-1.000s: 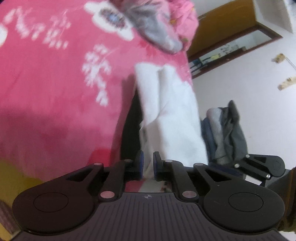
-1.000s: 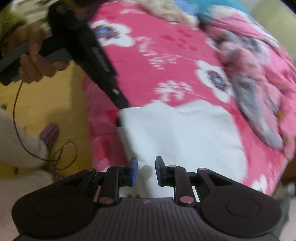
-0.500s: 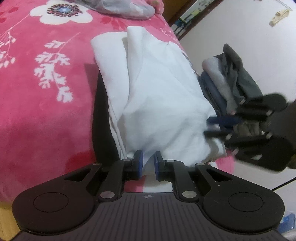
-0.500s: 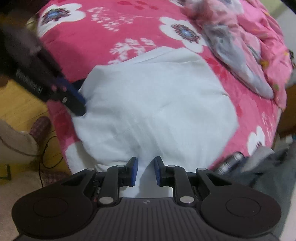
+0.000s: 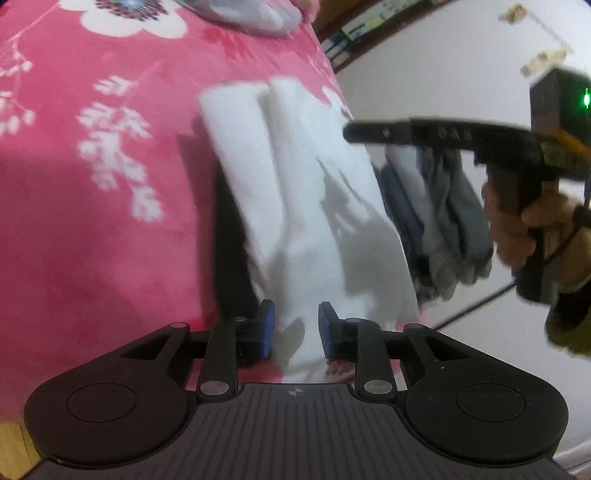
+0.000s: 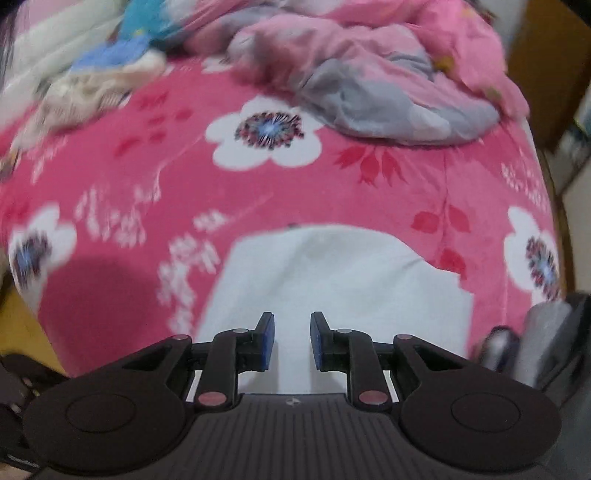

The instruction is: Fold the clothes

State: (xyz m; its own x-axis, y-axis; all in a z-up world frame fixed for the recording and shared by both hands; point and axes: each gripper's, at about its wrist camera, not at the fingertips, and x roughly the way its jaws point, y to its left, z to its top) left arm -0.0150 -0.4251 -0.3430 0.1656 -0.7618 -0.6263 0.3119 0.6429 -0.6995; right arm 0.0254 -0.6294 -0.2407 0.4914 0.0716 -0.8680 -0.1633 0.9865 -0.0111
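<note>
A folded white garment (image 5: 314, 192) lies on the pink flowered blanket (image 5: 92, 221) near the bed's edge. My left gripper (image 5: 294, 328) is at its near end, jaws opening; the cloth shows in the gap and the pads stand apart from it. In the left wrist view the right gripper (image 5: 354, 132), held by a hand (image 5: 517, 225), hovers side-on over the garment's far right edge. Seen from the right wrist, my right gripper (image 6: 292, 341) is low over the white garment (image 6: 332, 280), its jaws opening with nothing pinched between them.
A stack of folded grey and blue clothes (image 5: 439, 221) sits just right of the garment. Crumpled pink and grey bedding (image 6: 369, 74) fills the far side of the bed, with a loose pile of pale and blue clothes (image 6: 92, 62) at the far left. Wooden furniture (image 5: 369, 29) stands beyond.
Both grippers' jaws have spread wider. The right gripper rolled and swung from the garment's lower right corner to above its right edge. The left gripper's view shifted slightly along the garment.
</note>
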